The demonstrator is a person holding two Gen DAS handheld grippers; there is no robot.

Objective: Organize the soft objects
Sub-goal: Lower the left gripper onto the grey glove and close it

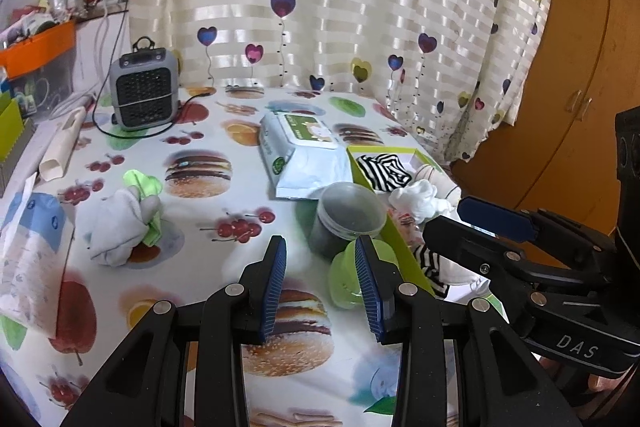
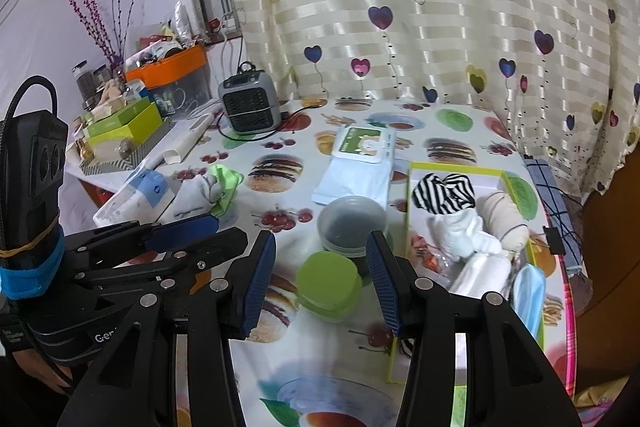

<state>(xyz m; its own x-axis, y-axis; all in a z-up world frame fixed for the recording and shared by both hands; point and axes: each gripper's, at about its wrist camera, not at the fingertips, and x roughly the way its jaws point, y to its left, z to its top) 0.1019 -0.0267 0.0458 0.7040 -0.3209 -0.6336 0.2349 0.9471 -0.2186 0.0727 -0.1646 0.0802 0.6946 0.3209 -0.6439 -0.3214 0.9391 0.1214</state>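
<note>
White crumpled sock with a lime-green band lies on the food-print surface at ten o'clock from the released, empty left gripper, nearer than the also-released right gripper.

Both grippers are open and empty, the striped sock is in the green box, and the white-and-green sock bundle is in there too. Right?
Not quite. The white-and-green bundle lies on the tablecloth, outside the green box, as the left wrist view shows. The striped sock is in it; left gripper and right gripper are open, empty.
</note>
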